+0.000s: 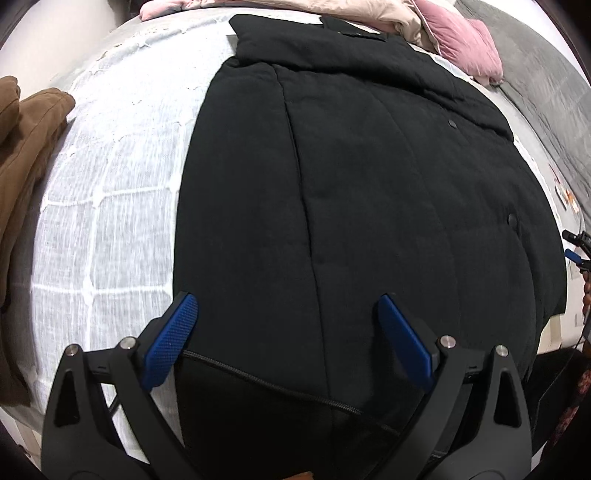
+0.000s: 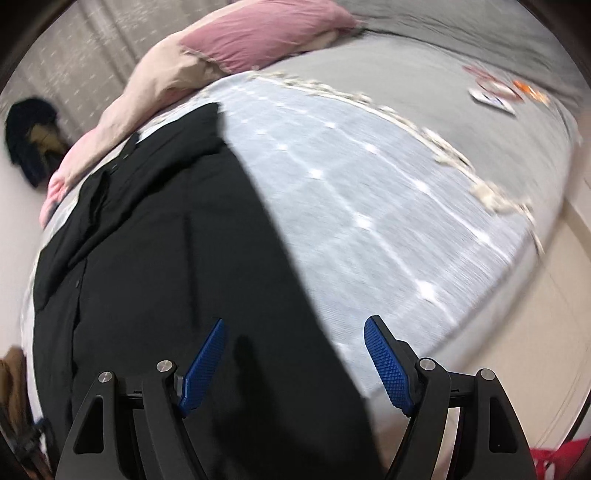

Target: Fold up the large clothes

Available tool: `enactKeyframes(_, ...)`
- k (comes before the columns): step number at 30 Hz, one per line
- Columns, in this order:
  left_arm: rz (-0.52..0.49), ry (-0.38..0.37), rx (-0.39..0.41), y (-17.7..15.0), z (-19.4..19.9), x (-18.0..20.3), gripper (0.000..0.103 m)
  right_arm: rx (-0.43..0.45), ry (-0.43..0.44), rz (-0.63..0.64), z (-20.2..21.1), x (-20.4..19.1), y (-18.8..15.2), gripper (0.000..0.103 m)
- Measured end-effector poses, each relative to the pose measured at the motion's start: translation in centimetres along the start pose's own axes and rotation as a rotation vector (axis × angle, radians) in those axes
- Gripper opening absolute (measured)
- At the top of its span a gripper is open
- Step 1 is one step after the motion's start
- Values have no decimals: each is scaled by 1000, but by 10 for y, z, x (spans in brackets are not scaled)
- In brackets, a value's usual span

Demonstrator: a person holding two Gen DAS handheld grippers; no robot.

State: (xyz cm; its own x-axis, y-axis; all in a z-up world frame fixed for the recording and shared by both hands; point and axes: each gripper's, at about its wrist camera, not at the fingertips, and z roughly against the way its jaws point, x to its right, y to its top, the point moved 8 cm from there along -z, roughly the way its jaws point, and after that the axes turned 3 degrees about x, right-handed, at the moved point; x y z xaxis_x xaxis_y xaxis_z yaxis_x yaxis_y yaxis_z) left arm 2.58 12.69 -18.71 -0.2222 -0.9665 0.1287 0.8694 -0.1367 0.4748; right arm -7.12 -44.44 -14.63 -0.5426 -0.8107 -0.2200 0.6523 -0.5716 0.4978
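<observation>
A large black quilted coat (image 1: 369, 192) lies flat on a white lace-patterned bedspread (image 1: 110, 206), its collar at the far end and its hem nearest me. My left gripper (image 1: 286, 306) is open and empty, hovering over the coat's near left hem. In the right wrist view the same coat (image 2: 177, 258) fills the left half, its right edge running diagonally over the bedspread (image 2: 369, 192). My right gripper (image 2: 293, 332) is open and empty above the coat's near right edge. The right gripper also shows at the far right of the left wrist view (image 1: 576, 254).
A brown garment (image 1: 26, 155) lies at the bed's left edge. Pink and beige bedding (image 1: 436, 26) is piled at the head of the bed (image 2: 229, 48). Small papers (image 2: 498, 92) lie on the grey sheet to the right. A dark garment (image 2: 31, 136) lies on the floor.
</observation>
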Motion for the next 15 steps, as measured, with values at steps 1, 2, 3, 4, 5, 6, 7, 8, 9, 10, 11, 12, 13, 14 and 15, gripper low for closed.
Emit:
enactKeyframes(1,-6,2,5,-4,0,1,98,-7,-2,-25,-1,8,-2,78)
enactKeyframes(2,-8,3,7,-5,0,1,99,-17,3,-56,-3,16,-4,78)
enactKeyframes(3,-12,7,10,-7,1,3,99,-35,21,-99,-6,25,-8,78)
enactKeyframes(4,-16,9,10,-9,1,4,99,-50,52,-144,-9,32,-12,78)
enactKeyframes(5,-20,7,8,-10,2,5,99,-52,85,-175,-10,36,-14,78)
enactKeyframes(6,-21,3,5,-12,2,6,99,-42,112,-197,-8,39,-15,78)
enactKeyframes(7,-19,1,1,-13,3,7,99,-36,134,-214,-6,41,-16,78)
enactKeyframes(8,-15,-2,-3,-13,3,7,99,-38,158,-232,-6,41,-17,78)
enactKeyframes(9,-11,-11,-8,-13,5,8,99,-39,175,-244,-5,43,-19,79)
enactKeyframes(10,-7,-28,-11,-15,7,9,99,-38,186,-253,-5,43,-19,79)
enactKeyframes(11,-4,-45,-12,-16,9,10,99,-38,193,-258,-4,43,-20,79)
enactKeyframes(12,-1,-61,-13,-17,11,10,99,-38,195,-258,-3,45,-22,79)
enactKeyframes(13,2,-78,-13,-19,13,9,99,-38,195,-257,-3,46,-24,79)
enactKeyframes(14,7,-96,-11,-20,15,9,99,-39,192,-254,-3,45,-24,79)
enactKeyframes(15,16,-116,-8,-21,17,7,99,-40,189,-250,-1,44,-27,80)
